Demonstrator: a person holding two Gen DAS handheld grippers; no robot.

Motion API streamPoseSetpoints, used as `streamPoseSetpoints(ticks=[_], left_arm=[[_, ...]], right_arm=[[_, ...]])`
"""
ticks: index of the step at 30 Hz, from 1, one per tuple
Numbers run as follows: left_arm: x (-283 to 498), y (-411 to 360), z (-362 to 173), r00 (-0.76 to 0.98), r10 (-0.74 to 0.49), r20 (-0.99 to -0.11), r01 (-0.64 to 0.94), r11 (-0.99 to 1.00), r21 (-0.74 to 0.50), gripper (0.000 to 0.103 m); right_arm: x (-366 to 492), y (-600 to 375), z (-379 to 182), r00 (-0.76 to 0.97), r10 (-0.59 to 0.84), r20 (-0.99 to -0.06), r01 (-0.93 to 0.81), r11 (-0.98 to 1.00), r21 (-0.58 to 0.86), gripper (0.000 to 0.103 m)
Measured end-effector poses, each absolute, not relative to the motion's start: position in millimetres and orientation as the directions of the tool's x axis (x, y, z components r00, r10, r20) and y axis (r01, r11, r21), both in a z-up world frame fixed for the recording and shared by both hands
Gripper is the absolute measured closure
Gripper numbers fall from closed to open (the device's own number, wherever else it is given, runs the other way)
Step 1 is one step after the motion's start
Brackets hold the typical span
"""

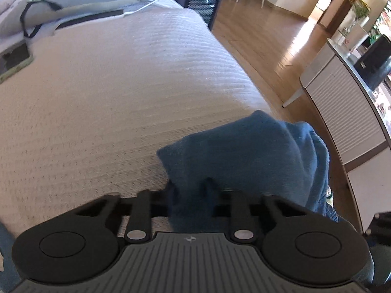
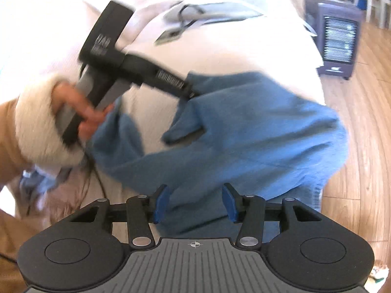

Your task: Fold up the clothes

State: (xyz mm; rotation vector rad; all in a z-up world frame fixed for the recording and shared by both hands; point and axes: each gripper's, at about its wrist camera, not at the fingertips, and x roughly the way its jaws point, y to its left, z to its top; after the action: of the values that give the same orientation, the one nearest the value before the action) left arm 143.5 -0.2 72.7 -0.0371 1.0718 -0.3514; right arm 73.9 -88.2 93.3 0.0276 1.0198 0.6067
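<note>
Left claw (image 1: 188,190) angled steeply down, clamped on blue garment (image 2: 244,131) atop bed (image 1: 110,92), right claw (image 2: 195,202) apart over the cloth, gripping nothing, person's hand (image 2: 80,112) on the left handle

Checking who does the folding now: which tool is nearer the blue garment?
Left. The left tool is clamped on the blue garment; the right tool stands open just above it.

Cream ribbed bedspread (image 1: 117,92) over the bed; dark heater (image 1: 200,0) on the wooden floor (image 1: 268,48) past the far corner; white cabinet (image 1: 342,102) opposite; black strap (image 1: 31,19) near the pillows.
</note>
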Motion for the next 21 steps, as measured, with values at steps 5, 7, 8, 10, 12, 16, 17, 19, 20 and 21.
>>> streamPoseSetpoints(ticks=[5, 7, 8, 10, 12, 16, 17, 19, 20, 21], left_arm=[[141.8, 22.2, 117.0, 0.557, -0.159, -0.815, 0.238, 0.971, -0.027, 0.096], [145.3, 38.4, 134.6, 0.604, -0.1, -0.791, 0.206, 0.978, 0.033, 0.096], [147.7, 48.5, 137.6, 0.606, -0.095, -0.79, 0.187, 0.982, 0.024, 0.096], [152.4, 68.5, 143.7, 0.609, -0.086, -0.788, 0.148, 0.989, 0.006, 0.096], [157.2, 88.5, 149.7, 0.612, -0.077, -0.787, 0.11, 0.994, -0.012, 0.096], [149.1, 88.9, 131.1, 0.551, -0.16, -0.819, 0.121, 0.986, -0.112, 0.069], [144.9, 85.0, 122.6, 0.531, -0.19, -0.826, 0.137, 0.981, -0.138, 0.063], [140.8, 71.5, 109.6, 0.501, -0.223, -0.836, 0.159, 0.974, -0.164, 0.041], [138.6, 65.7, 103.9, 0.489, -0.236, -0.84, 0.169, 0.97, -0.175, 0.036], [136.7, 61.7, 100.6, 0.482, -0.244, -0.842, 0.177, 0.968, -0.179, 0.031]], right_arm=[[72.5, -94.9, 95.9, 0.416, 0.454, -0.788, -0.428, 0.862, 0.271, 0.054], [75.2, -94.5, 90.4, 0.422, 0.448, -0.788, -0.418, 0.868, 0.269, 0.054], [76.1, -95.2, 89.0, 0.425, 0.445, -0.788, -0.412, 0.87, 0.27, 0.054], [78.7, -97.0, 86.6, 0.431, 0.443, -0.786, -0.404, 0.874, 0.271, 0.054], [81.3, -98.8, 85.6, 0.436, 0.443, -0.783, -0.398, 0.876, 0.274, 0.054], [79.2, -111.2, 81.8, 0.444, 0.427, -0.788, -0.368, 0.889, 0.274, 0.049], [79.8, -115.0, 79.0, 0.443, 0.416, -0.794, -0.353, 0.895, 0.272, 0.049], [78.4, -120.6, 75.5, 0.441, 0.389, -0.809, -0.335, 0.907, 0.254, 0.049], [77.2, -123.3, 74.3, 0.441, 0.374, -0.816, -0.329, 0.913, 0.241, 0.049], [76.0, -125.8, 73.5, 0.44, 0.365, -0.82, -0.323, 0.917, 0.234, 0.049]])
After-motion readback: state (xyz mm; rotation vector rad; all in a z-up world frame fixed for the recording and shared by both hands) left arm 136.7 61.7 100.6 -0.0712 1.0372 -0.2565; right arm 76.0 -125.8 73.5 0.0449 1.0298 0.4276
